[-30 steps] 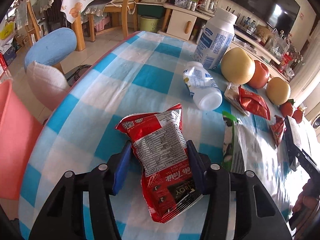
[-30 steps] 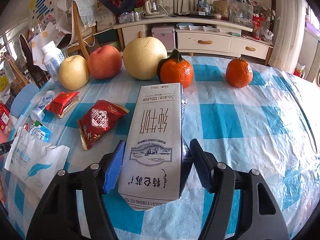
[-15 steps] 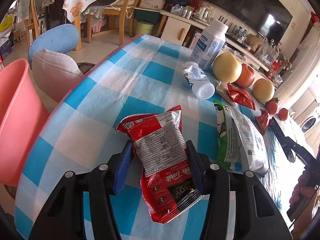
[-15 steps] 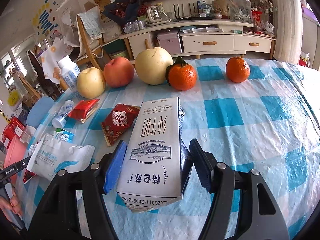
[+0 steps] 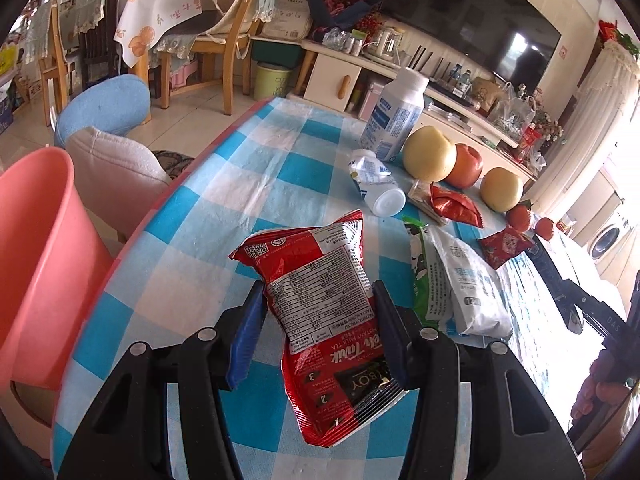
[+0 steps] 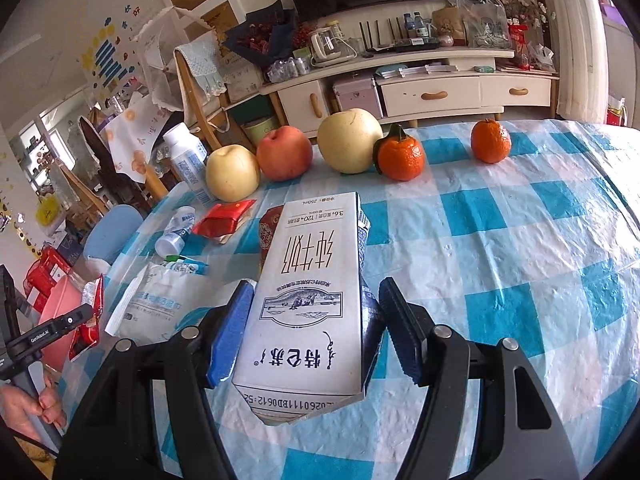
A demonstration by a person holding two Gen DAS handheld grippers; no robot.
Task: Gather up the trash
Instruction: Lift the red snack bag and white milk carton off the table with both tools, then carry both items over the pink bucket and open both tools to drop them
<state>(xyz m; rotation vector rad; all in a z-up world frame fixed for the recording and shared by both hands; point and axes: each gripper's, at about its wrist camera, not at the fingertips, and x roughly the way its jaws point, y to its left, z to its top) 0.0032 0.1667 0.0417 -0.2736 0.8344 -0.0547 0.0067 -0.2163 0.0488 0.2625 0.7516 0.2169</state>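
Blue-checked cloth covers the bench point(image 5: 256, 184), with fruit lined along its far side. Both tongs are loaded: the left tongs point(image 5: 316, 332) pinch a red snack packet point(image 5: 320, 312), the right tongs point(image 6: 316, 328) clamp a white milk carton point(image 6: 312, 292), each seemingly lifted clear. This looks like the carry step; next, each load needs bringing over the pink bin point(image 5: 36, 248) beside the bench and releasing.

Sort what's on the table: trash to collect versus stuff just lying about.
Trash: red packet in the left gripper; milk carton in the right gripper; tipped bottle; white pouch; small red wrappers. The pink bin takes them.

Lying about: pears, apple, oranges, upright bottle.
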